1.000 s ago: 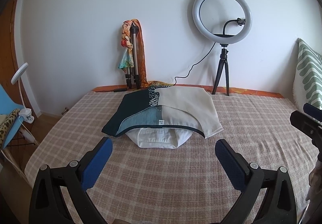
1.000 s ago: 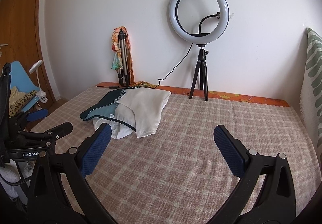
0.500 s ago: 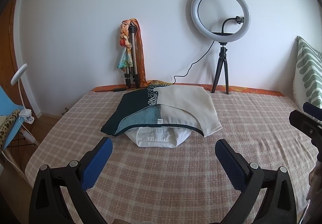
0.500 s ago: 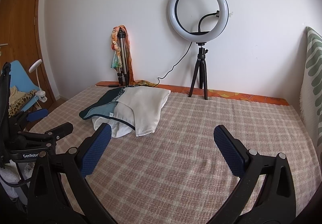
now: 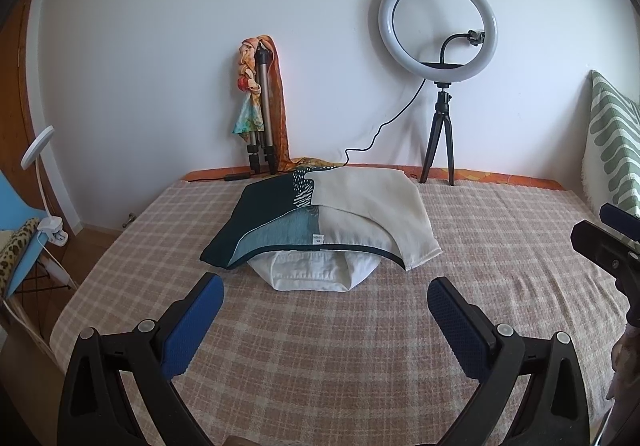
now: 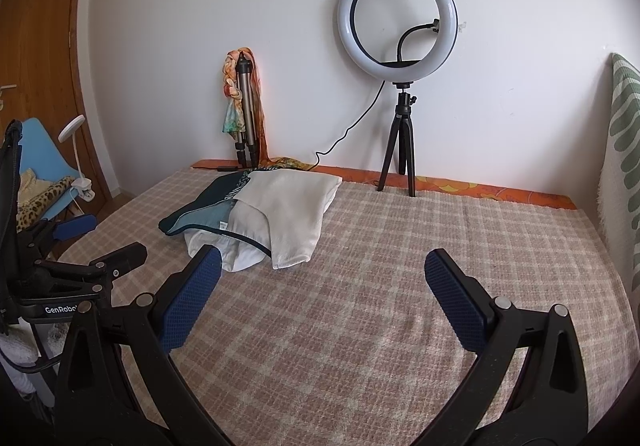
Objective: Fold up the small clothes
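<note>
A small pile of clothes lies on the checked bed cover (image 5: 320,346). On top is a dark teal and cream garment (image 5: 320,213) (image 6: 280,205) with a label at its hem. Under it a white garment (image 5: 312,272) (image 6: 232,250) sticks out at the near side. My left gripper (image 5: 322,294) hovers open just short of the pile, nothing between its blue pads. My right gripper (image 6: 322,266) is open too, right of the pile and above bare cover. The left gripper's body (image 6: 80,270) shows at the left edge of the right wrist view.
A ring light on a black tripod (image 5: 438,45) (image 6: 396,21) stands at the wall, its cable running left. A folded tripod draped with a scarf (image 5: 260,105) leans on the wall. A green patterned pillow (image 5: 612,141) is at right. A blue chair and clip lamp (image 5: 36,149) stand off the bed's left edge.
Both grippers have edged slightly forward and down toward the bed; the pile sits a little larger in view. The clothes have not moved and both grippers stay open.
</note>
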`<act>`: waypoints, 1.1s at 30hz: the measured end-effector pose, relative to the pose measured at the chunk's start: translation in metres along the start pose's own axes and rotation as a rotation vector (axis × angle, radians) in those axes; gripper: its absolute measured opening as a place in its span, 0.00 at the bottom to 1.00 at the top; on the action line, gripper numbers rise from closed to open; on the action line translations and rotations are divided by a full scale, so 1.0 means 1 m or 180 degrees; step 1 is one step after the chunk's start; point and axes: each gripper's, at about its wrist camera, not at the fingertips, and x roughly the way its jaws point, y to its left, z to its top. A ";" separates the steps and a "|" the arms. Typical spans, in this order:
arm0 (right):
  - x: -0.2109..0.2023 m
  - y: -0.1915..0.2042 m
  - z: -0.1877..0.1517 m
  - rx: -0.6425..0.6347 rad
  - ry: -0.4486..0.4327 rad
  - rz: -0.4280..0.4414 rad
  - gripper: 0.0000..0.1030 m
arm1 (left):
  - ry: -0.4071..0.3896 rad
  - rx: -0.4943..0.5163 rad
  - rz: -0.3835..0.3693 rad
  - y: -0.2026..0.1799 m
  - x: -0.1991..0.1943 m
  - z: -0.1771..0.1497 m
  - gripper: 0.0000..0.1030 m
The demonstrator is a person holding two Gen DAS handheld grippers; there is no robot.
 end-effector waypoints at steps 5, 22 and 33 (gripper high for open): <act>0.000 -0.001 0.000 -0.0001 0.0002 0.0004 1.00 | 0.0008 0.0011 -0.0001 0.000 0.000 -0.001 1.00; 0.001 0.000 -0.001 -0.0010 0.0002 0.0007 1.00 | 0.0013 0.0007 0.0005 -0.001 0.000 -0.001 1.00; 0.003 0.002 -0.006 -0.0021 0.0020 0.0022 1.00 | 0.0021 0.0012 0.0009 -0.001 0.000 -0.002 1.00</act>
